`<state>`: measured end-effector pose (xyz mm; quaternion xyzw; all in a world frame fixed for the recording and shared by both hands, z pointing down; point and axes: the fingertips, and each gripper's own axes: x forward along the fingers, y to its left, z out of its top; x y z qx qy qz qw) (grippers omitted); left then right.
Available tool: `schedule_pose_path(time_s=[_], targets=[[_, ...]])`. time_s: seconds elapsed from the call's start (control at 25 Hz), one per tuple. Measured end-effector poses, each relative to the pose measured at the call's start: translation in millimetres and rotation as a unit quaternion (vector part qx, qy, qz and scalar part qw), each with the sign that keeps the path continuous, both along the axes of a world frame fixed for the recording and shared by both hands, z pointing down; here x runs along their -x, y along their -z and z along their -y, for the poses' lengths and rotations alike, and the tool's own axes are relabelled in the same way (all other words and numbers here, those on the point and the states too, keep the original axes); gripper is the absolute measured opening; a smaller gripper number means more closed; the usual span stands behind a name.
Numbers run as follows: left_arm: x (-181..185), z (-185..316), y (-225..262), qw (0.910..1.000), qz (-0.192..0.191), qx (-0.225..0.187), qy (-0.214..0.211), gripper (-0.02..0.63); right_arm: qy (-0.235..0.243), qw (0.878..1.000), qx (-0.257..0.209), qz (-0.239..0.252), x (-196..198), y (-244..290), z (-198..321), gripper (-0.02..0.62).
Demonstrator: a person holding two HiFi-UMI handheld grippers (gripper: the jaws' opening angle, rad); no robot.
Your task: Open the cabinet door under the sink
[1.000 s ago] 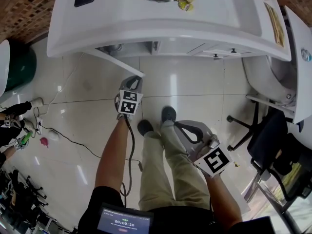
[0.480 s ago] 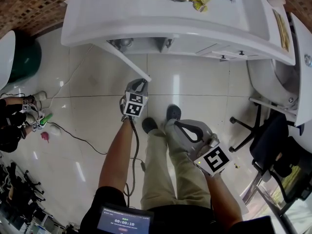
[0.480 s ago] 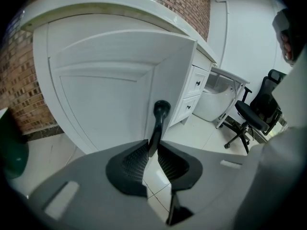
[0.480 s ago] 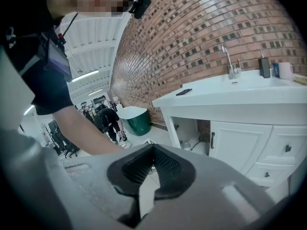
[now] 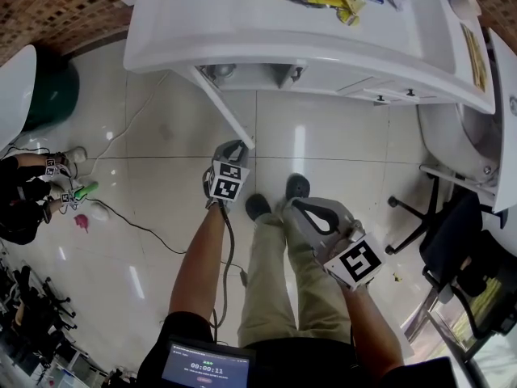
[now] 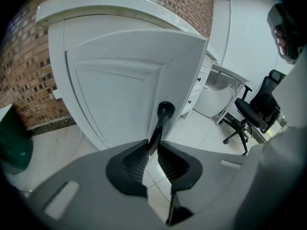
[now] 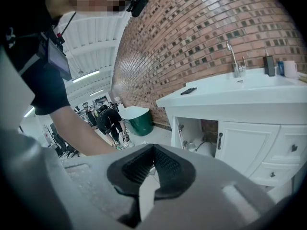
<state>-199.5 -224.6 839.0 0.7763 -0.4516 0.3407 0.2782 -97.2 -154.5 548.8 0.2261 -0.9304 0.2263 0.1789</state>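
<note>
Cabinet door [image 6: 120, 80] — one, swung wide out from the white sink cabinet [image 5: 266, 51] — has its single black handle [image 6: 160, 123] pinched between the left gripper's [image 6: 152, 145] narrowed jaws. The right gripper [image 7: 151, 153], closed and empty, is well apart from it; a second door [image 7: 244, 145] is shut.

Two claws: the left gripper [image 6: 152, 148] and the right gripper [image 7: 152, 152]. One open cabinet door [image 6: 120, 87] stands just ahead of the left one, with one black handle [image 6: 163, 113] between its jaws. Ahead of the right: one closed door [image 7: 244, 145], one faucet [image 7: 233, 57], one phone [image 7: 188, 90].
</note>
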Motion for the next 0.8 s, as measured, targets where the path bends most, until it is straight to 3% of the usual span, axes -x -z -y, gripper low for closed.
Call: schedule_pose_path(time_s=[0.4,0.8], targets=[[46,-28,1,0.9995,0.005,0.007,0.031,0.067,0.013,1.000,0.009,-0.007,19,-2,-8,-0.008],[103,-46,3,0.9947,-0.008,0.009,0.102,0.057,0.031,0.999,0.012,-0.017,42,-9,-19,-0.009]])
